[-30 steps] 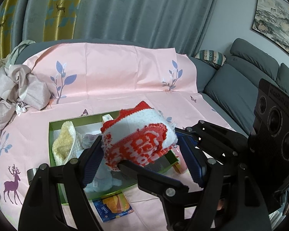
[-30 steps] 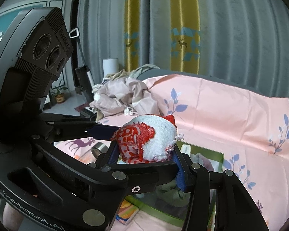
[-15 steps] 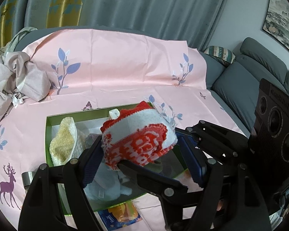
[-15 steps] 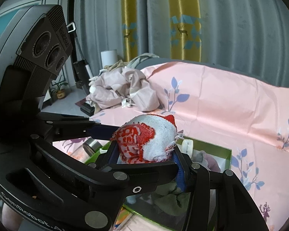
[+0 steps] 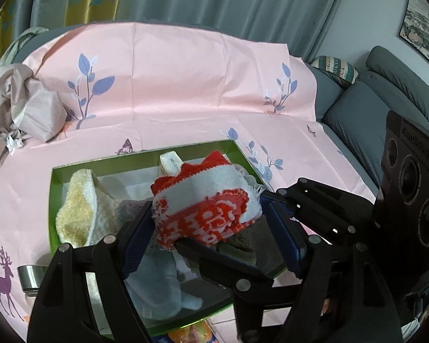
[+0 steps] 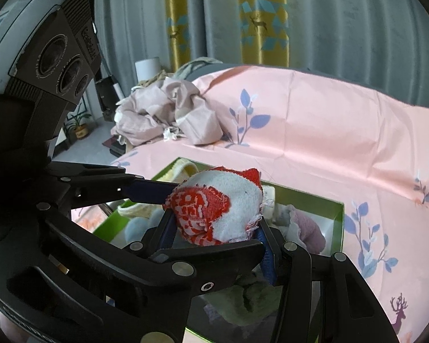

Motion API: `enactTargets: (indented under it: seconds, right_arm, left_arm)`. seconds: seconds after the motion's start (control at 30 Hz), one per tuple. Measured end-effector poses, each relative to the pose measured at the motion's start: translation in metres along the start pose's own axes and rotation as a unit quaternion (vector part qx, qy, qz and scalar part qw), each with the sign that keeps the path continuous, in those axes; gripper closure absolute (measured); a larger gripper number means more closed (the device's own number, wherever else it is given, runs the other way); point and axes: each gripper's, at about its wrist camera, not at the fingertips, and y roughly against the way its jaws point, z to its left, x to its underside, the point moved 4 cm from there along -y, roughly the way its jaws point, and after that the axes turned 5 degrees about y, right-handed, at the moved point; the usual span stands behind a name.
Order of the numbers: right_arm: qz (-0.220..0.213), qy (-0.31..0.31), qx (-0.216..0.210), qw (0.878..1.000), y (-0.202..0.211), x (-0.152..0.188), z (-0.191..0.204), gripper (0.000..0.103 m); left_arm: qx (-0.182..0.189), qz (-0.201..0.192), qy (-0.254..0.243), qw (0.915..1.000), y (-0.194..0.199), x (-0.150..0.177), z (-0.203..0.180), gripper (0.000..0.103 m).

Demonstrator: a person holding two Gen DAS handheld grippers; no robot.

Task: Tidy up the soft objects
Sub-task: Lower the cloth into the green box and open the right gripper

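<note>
With our left gripper [image 5: 206, 223] and right gripper [image 6: 214, 223] both clamped on the red-and-white knitted cloth [image 5: 203, 203], we hold it over the green box [image 5: 52, 200]. Next we should lower it inside, then release.

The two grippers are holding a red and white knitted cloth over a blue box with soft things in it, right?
Almost. The box is green, not blue; the left wrist view shows its green rim. The rest holds: the left gripper and right gripper both grip the red and white knitted cloth above the box, which holds a fluffy yellow towel and other soft things.
</note>
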Motion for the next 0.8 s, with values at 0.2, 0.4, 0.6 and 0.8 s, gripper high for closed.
enactTargets:
  seconds: [0.2, 0.4, 0.6, 0.8]
  right_arm:
    - [0.023, -0.015, 0.007, 1.0, -0.01, 0.009, -0.011, 0.049]
    - [0.054, -0.016, 0.022, 0.998, -0.021, 0.014, -0.015, 0.044]
    - [0.052, -0.025, 0.037, 0.998, -0.01, 0.014, -0.019, 0.037]
    - [0.034, -0.05, 0.062, 0.996, 0.024, 0.017, -0.032, 0.036]
  left_arm:
    - [0.001, 0.019, 0.009, 0.9998, -0.016, 0.002, 0.001, 0.025]
    - [-0.024, 0.029, 0.014, 0.9992, -0.025, 0.001, 0.004, 0.02]
    - [-0.046, 0.014, 0.012, 0.9988, -0.013, 0.002, 0.004, 0.002]
    - [-0.049, -0.017, 0.003, 0.9986, 0.017, 0.006, -0.002, 0.001]
